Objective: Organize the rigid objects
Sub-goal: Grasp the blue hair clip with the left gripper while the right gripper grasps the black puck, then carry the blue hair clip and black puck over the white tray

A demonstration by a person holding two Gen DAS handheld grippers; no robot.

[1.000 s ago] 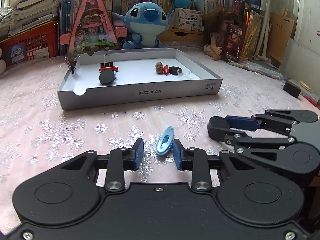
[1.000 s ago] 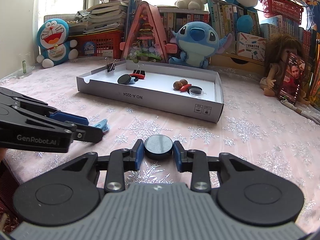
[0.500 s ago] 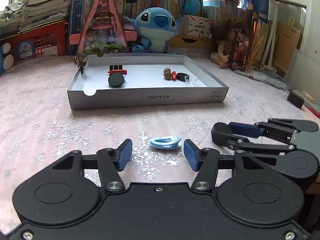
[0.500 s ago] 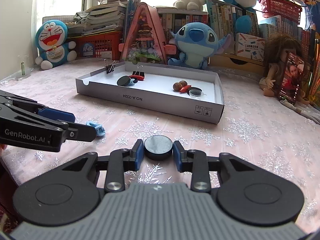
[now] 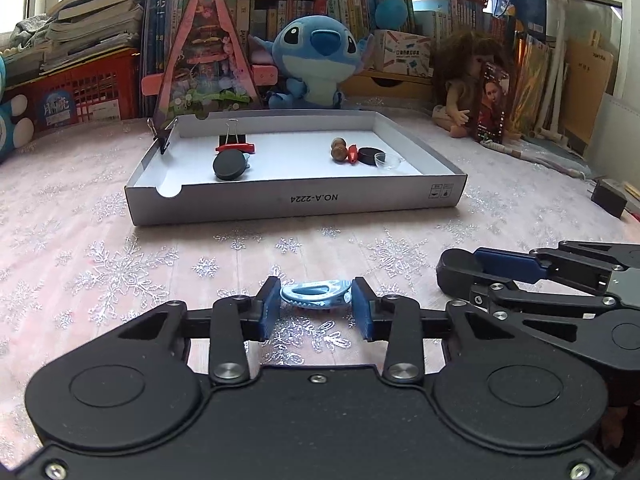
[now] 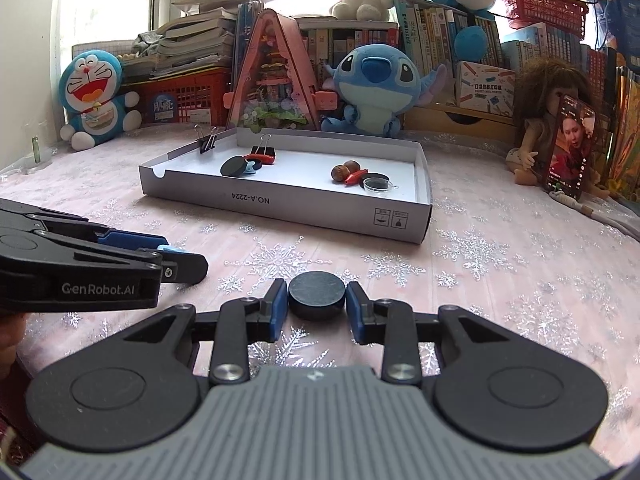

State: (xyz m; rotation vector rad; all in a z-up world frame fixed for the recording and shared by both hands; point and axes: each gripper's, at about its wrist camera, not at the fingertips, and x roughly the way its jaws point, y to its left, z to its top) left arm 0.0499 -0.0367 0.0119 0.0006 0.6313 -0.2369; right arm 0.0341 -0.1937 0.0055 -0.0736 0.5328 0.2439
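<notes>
Left gripper (image 5: 316,307), its fingers just closed onto a blue clip (image 5: 315,293) lying crosswise on the tabletop (image 5: 120,256); right gripper (image 6: 317,307) clamps a black disc (image 6: 317,294), both likely bound for the white tray (image 5: 296,200) beyond

Home playroom, plush toys (image 6: 376,88), doll (image 6: 548,128), crammed bookshelves (image 5: 360,12)

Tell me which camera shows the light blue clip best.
The left wrist view: the light blue clip lies crosswise between the left gripper pads, its whole top visible. The right wrist view shows only a sliver of it behind that gripper's fingers.
</notes>
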